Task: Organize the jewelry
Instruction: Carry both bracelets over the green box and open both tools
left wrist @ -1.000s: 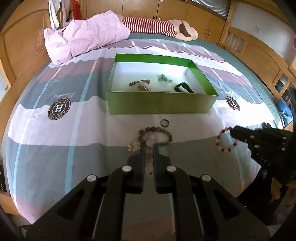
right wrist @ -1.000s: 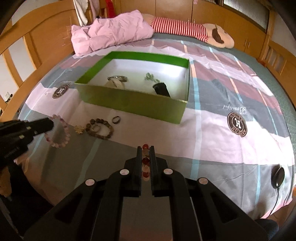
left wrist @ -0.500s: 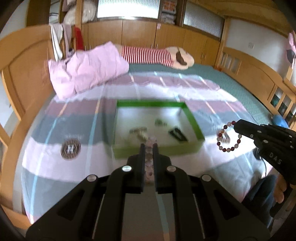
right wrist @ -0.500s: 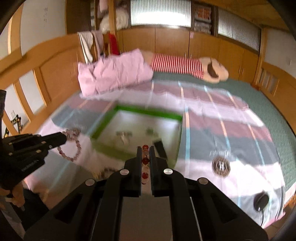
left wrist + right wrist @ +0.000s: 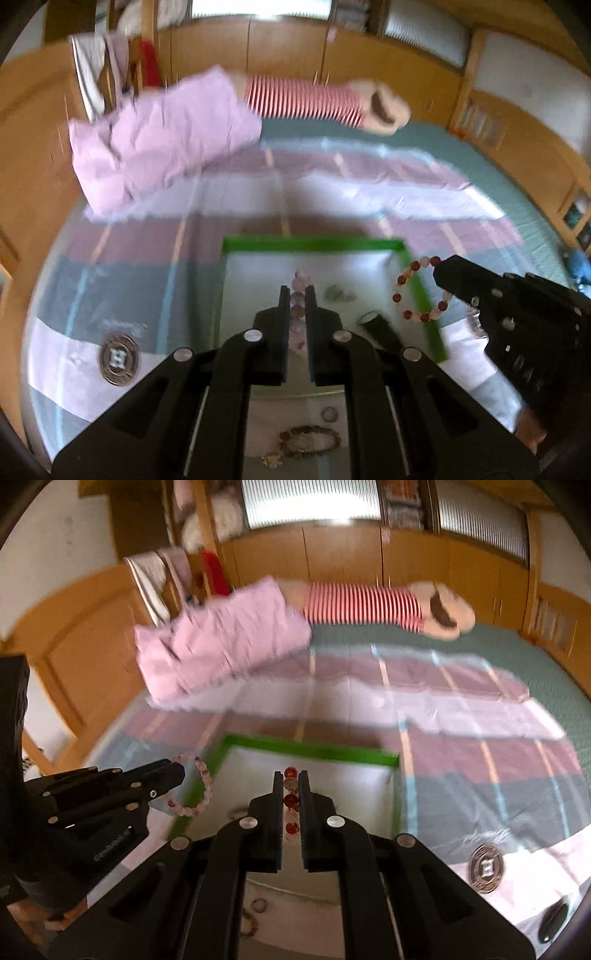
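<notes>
My left gripper [image 5: 296,295] is shut on a pale pink bead bracelet [image 5: 297,286] and holds it above the open green box [image 5: 314,244]. It also shows in the right wrist view [image 5: 201,771], at the box's left wall. My right gripper [image 5: 291,779] is shut on a red and white bead bracelet [image 5: 290,797], also above the box [image 5: 310,749]; this bracelet hangs over the box's right wall in the left wrist view [image 5: 419,291]. Small dark and green pieces [image 5: 376,321] lie in the box.
A brown bead bracelet [image 5: 310,441], a small ring [image 5: 330,413] and a gold charm [image 5: 271,459] lie on the striped bedspread in front of the box. A pink pillow [image 5: 159,136] and a striped plush toy [image 5: 314,101] lie at the far end.
Both grippers lifted their bracelets off the bedspread and moved forward, from in front of the box to above it. The views are blurred from motion.
</notes>
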Demonstrator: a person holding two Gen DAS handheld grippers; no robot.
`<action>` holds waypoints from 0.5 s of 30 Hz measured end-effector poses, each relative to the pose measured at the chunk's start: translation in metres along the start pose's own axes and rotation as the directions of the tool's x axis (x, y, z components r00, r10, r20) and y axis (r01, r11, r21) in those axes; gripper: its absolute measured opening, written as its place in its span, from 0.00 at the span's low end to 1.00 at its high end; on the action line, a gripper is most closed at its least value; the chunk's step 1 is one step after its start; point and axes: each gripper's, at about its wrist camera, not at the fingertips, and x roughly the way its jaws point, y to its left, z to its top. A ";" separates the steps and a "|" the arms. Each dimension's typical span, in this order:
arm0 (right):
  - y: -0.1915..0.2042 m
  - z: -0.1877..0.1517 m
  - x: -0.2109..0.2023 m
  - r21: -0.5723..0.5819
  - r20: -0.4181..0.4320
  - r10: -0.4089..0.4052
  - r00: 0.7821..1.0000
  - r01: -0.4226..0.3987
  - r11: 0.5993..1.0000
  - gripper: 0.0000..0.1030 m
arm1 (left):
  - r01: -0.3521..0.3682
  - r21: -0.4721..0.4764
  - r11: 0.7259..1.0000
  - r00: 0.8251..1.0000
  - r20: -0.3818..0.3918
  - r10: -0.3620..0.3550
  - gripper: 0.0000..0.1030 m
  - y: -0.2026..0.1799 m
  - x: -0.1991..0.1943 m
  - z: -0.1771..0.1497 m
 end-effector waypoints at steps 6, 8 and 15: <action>-0.008 -0.034 0.073 0.033 -0.150 -0.025 0.988 0.030 0.999 0.08 | -0.028 -0.012 1.000 0.990 -0.137 0.026 0.08 0.011 0.074 -0.027; -0.010 -0.040 0.084 0.029 -0.177 -0.037 0.984 0.042 0.999 0.08 | -0.026 -0.019 0.999 0.987 -0.157 0.023 0.09 0.015 0.083 -0.029; -0.029 -0.040 0.051 0.113 -0.122 0.007 0.992 0.007 0.994 0.48 | -0.008 -0.051 0.999 0.994 -0.111 0.002 0.49 0.026 0.061 -0.029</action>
